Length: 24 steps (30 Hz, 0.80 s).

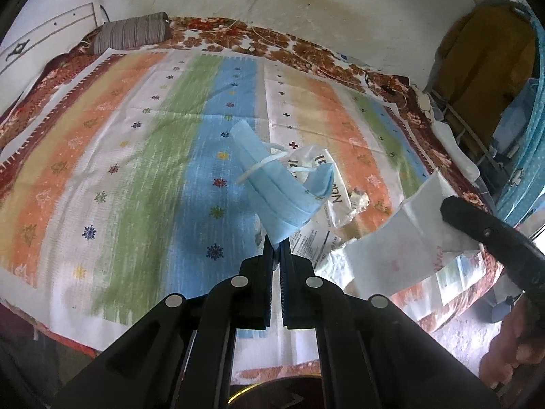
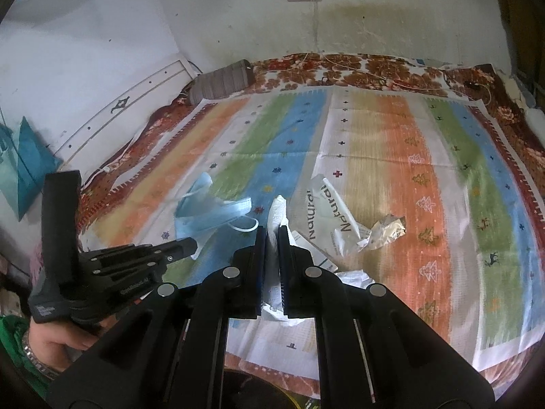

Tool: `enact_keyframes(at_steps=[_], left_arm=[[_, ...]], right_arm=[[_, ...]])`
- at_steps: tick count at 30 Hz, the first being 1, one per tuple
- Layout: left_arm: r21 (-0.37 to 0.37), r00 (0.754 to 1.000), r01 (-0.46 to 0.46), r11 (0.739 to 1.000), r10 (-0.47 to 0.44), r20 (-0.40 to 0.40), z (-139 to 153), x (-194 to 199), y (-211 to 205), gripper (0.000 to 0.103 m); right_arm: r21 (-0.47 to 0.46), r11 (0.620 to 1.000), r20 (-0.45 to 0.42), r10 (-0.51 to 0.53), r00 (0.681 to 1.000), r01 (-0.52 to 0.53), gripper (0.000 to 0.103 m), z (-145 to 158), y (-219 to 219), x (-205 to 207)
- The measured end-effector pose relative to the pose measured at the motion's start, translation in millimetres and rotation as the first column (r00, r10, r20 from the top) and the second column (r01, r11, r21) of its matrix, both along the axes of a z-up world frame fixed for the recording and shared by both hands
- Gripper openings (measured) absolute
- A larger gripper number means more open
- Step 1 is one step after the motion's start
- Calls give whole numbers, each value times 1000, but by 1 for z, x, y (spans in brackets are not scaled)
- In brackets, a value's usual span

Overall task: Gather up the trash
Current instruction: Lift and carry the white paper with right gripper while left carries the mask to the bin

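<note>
Both grabs made: left gripper (image 1: 277,242) clamps the blue face mask (image 1: 276,187), right gripper (image 2: 272,235) pinches the white tissue (image 2: 277,218). Wrappers (image 2: 333,211) remain at one o'clock. Next, I'd judge: carry to a bin, unseen here.

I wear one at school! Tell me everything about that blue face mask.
The blue face mask is soft, pleated cloth-like paper with white ear loops. It is crumpled and folded, and hangs in the air above the striped sheet. The left gripper pinches its bottom edge, shut on it. Nothing else touches it.
</note>
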<state>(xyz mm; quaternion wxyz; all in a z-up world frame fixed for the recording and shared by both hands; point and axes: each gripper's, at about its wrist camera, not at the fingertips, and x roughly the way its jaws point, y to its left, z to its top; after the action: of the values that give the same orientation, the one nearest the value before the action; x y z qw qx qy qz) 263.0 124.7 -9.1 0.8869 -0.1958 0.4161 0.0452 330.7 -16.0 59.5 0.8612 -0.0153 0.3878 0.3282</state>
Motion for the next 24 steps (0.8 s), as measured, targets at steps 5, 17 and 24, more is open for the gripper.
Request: enact_keyframes(at_steps=[5,17,24], left_arm=[[-23,1000,4,1000,-4,6,7,-10,-2,3],[-71,1000,10,997,-8,23,25,-53,-15,2],[-50,999,37,998,-36,21,26,-71,-31,3]], right_arm=[[-8,1000,7,4,1000,-4,6,0,-1,-13],[-37,999,47,-5,999,7,6,2,-14,-50],[4,1000,54,8,999,-8,5,6,-31,-79]])
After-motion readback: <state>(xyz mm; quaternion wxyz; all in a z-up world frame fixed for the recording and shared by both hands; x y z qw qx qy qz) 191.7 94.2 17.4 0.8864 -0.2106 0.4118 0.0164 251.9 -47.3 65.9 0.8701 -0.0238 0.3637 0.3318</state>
